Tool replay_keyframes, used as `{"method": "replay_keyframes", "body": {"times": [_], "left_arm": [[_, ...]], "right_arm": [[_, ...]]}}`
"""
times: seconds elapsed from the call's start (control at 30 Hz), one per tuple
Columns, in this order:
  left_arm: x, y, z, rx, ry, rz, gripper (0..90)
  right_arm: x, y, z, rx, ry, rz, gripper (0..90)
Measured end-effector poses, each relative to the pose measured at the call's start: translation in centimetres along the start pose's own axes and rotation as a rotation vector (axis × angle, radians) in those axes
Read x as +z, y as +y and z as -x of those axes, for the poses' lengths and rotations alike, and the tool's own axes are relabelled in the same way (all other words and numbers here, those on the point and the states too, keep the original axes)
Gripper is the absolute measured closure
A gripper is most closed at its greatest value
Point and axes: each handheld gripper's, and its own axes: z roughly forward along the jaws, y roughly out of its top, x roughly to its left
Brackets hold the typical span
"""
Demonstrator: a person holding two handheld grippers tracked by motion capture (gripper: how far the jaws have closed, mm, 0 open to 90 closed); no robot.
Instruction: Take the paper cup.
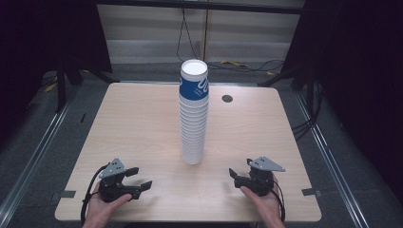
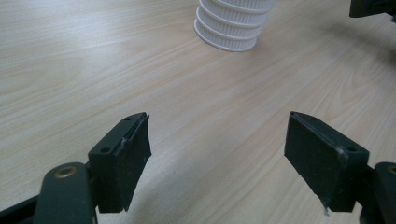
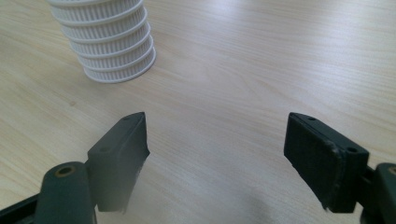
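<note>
Resting my left gripper (image 1: 140, 177) and right gripper (image 1: 234, 174) on the pale wooden table (image 1: 138, 123), jaws spread and empty, I have yet to touch the tall stack of white ribbed paper cups (image 1: 193, 118) standing mid-table between them. Its blue top cup's white lettering is too small to read.

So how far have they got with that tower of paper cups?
Nothing looks done yet. The stack of cups stands whole in the middle of the table, its top cup blue. Nothing is in hand: the left gripper and right gripper rest near the table's front edge, jaws open and empty, well apart from the stack. Any handling of the cups is still ahead.
</note>
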Motion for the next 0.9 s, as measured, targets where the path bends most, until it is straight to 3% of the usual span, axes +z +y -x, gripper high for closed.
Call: {"method": "replay_keyframes", "body": {"times": [0.3,0.7,0.77,0.8,0.9], "left_arm": [[0.2,0.1,-0.2,-0.006,0.002,-0.003,21.0],[0.1,0.0,0.3,0.03,-0.015,-0.005,20.8],[0.0,0.1,0.3,0.024,-0.018,0.0,20.8],[0.0,0.2,0.3,0.026,-0.026,0.004,20.8],[0.2,0.4,0.5,0.034,-0.022,0.008,20.8]], "right_arm": [[-0.2,0.5,0.2,0.022,0.06,0.001,22.3],[-1.5,2.5,-0.4,-0.049,0.086,0.057,28.0],[-1.8,3.0,-0.4,-0.033,0.098,0.067,29.3],[-1.9,3.2,-0.4,-0.021,0.119,0.065,34.5],[-2.2,3.8,-0.3,-0.021,0.146,0.063,31.9]]}}
